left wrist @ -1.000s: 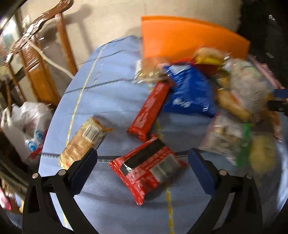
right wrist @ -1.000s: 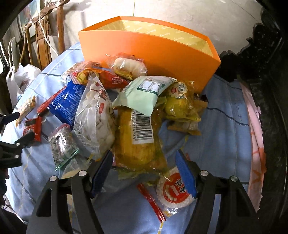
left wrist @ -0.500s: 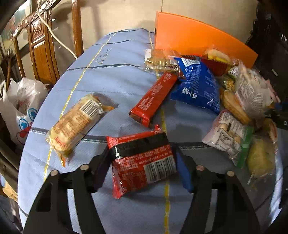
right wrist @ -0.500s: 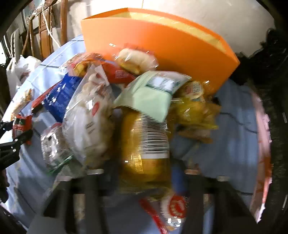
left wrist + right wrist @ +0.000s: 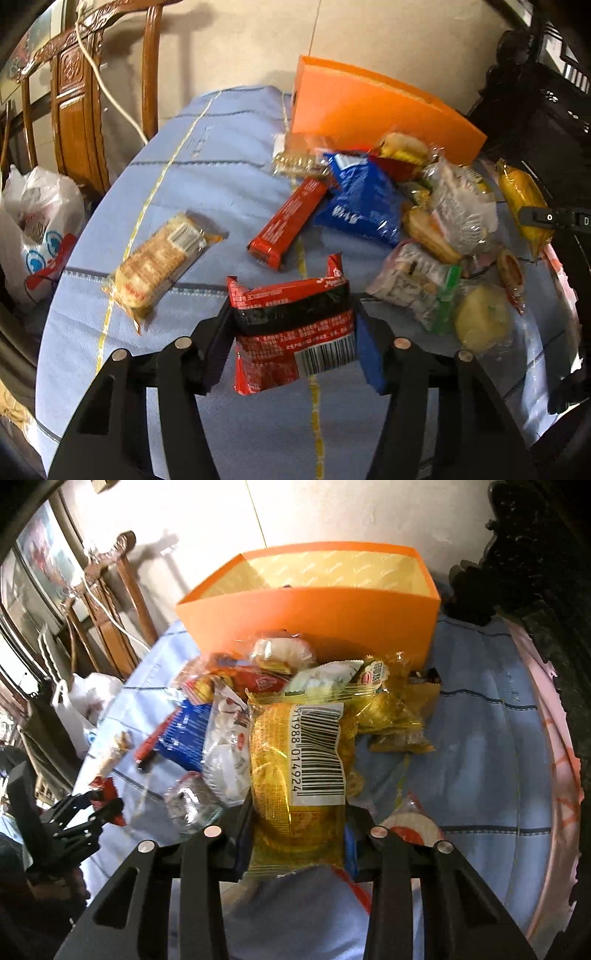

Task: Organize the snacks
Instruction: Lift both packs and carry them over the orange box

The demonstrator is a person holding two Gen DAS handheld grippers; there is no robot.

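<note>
My left gripper [image 5: 291, 317] has its jaws closing on a red and black snack packet [image 5: 291, 332]; the pads press its sides and it hangs clear of the blue tablecloth [image 5: 221, 166]. My right gripper [image 5: 299, 812] is shut on a yellow packet with a barcode label [image 5: 295, 757], raised above the snack heap. The open orange box [image 5: 314, 616] stands behind the heap at the table's far side. The right wrist view shows the left gripper [image 5: 99, 805] low at the left with the red packet in it.
Loose on the cloth lie a long red bar [image 5: 288, 221], a blue bag [image 5: 362, 199], a biscuit packet [image 5: 159, 258] and several clear-wrapped snacks. A wooden chair [image 5: 77, 110] and a white plastic bag [image 5: 37, 221] stand left of the table. Dark carved furniture [image 5: 535, 590] is at the right.
Both grippers went from open around their packets to gripping them, then rose. The red packet has left the cloth and the yellow packet has come up off the heap.
</note>
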